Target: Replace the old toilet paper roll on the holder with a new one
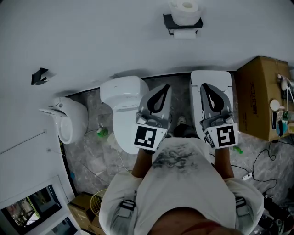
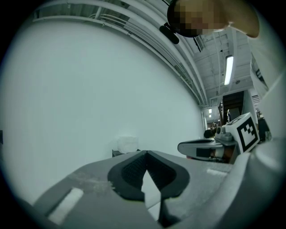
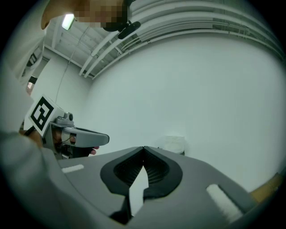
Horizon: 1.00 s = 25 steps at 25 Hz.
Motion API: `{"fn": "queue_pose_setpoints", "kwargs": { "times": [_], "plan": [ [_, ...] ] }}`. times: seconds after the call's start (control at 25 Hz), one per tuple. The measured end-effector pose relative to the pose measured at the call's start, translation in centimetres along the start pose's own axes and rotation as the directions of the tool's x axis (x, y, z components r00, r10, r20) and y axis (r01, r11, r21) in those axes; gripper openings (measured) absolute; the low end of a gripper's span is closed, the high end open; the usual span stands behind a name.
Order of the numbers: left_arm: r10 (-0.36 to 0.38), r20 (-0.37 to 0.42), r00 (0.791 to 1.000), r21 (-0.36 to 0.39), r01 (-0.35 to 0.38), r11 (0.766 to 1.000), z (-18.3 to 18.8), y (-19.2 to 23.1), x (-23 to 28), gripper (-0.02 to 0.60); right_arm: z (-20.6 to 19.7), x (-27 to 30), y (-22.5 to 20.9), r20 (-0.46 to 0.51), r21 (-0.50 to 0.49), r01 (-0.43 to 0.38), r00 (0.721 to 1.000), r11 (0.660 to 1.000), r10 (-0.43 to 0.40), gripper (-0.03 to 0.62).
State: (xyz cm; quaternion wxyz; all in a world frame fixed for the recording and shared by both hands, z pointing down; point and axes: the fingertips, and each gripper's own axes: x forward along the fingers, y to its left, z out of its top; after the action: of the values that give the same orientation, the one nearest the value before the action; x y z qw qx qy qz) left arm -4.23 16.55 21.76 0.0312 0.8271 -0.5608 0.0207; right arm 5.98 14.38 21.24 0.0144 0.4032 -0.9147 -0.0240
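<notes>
High on the white wall, a black toilet paper holder (image 1: 171, 20) carries an upright white roll (image 1: 185, 9) on its top, and a sheet of paper (image 1: 185, 33) hangs beneath it. In both gripper views it shows as a small pale roll (image 2: 127, 143) (image 3: 174, 143) far ahead. My left gripper (image 1: 164, 87) and right gripper (image 1: 205, 86) are held side by side in front of the person's chest, pointing level at that wall and well short of the holder. Both are shut with nothing between the jaws (image 2: 146, 153) (image 3: 143, 148).
Two white toilets (image 1: 123, 103) (image 1: 226, 82) stand against the wall below the grippers, with a urinal (image 1: 69, 119) at left. A cardboard box (image 1: 262, 94) with small items sits at right. Cables run across the marbled floor (image 1: 89, 158). A black hook (image 1: 40, 75) sticks out of the wall.
</notes>
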Motion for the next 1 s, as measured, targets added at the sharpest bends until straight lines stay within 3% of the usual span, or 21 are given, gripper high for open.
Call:
{"fn": "queue_pose_setpoints", "kwargs": {
  "times": [0.56,1.0],
  "plan": [
    [0.050,-0.038,0.998,-0.013,-0.051,0.999,-1.3,2.0,4.4,0.003,-1.7,3.9,-3.6,-0.034,0.013,-0.037,0.999,0.999,0.038,0.002],
    [0.017,-0.075,0.997,-0.025,-0.019,1.000,-3.0,5.0,8.1,0.003,-3.2,7.1,-5.6,-0.090,0.008,0.016,0.996,1.000,-0.015,0.002]
  ]
}}
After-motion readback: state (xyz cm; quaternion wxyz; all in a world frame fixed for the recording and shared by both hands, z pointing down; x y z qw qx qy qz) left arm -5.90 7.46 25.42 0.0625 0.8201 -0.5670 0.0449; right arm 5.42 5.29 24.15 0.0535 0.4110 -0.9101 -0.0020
